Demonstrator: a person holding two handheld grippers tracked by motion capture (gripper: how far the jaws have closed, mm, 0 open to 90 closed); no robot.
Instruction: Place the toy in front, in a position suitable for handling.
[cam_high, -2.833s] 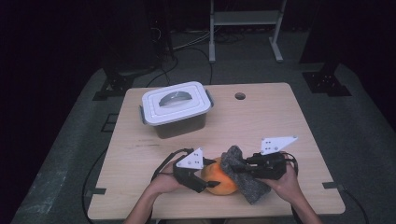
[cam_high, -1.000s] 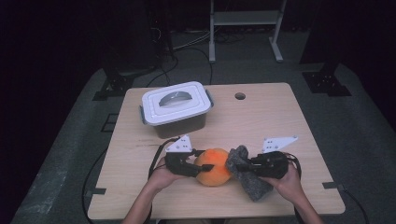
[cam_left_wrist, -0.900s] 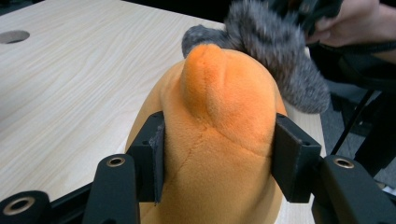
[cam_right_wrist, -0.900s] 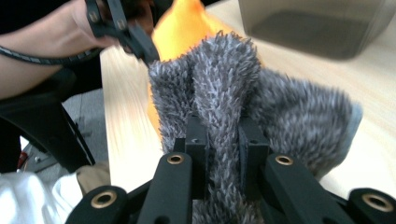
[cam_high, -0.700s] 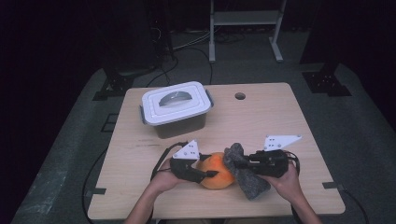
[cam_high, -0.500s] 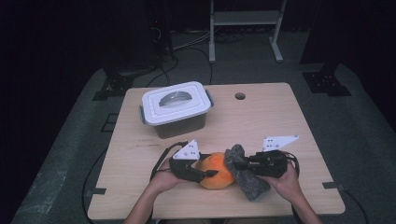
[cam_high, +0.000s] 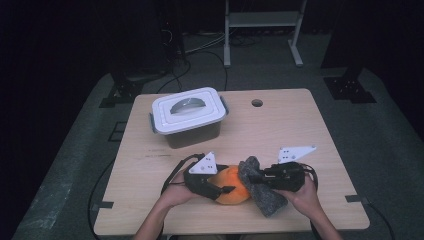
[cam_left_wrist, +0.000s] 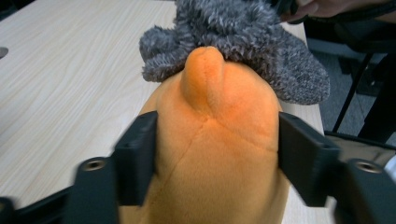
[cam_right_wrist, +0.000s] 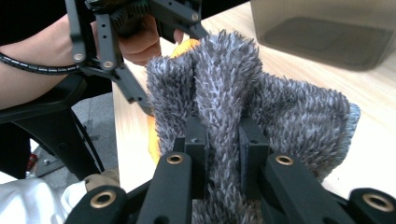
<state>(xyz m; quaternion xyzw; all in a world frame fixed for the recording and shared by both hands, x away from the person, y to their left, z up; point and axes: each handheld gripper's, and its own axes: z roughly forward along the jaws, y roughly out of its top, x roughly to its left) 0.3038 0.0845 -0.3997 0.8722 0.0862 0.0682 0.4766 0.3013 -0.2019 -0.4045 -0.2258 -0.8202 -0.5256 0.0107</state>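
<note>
An orange plush toy (cam_high: 231, 189) lies near the table's front edge. My left gripper (cam_high: 226, 187) reaches it from the left. In the left gripper view both jaws touch its sides (cam_left_wrist: 210, 107). These jaws have just been opening, with the plush still between them (cam_left_wrist: 217, 140). A grey fuzzy cloth (cam_high: 257, 187) drapes against the plush's right side. My right gripper (cam_high: 262, 176) is shut on a fold of that cloth (cam_right_wrist: 280, 107), pinched tight between its jaws (cam_right_wrist: 223, 135). A sliver of the orange plush (cam_right_wrist: 187, 45) peeks out behind the cloth.
A lidded white-topped container (cam_high: 187, 114) stands at the back left of the wooden table (cam_high: 300, 130), and its dark wall (cam_right_wrist: 327, 32) appears beyond the cloth. A cable hole (cam_high: 257, 103) sits at the back centre. Metal rack legs stand on the floor behind.
The left gripper has shifted a little toward the plush and its jaws stand wider around it. The right gripper and the cloth have stayed in place.
</note>
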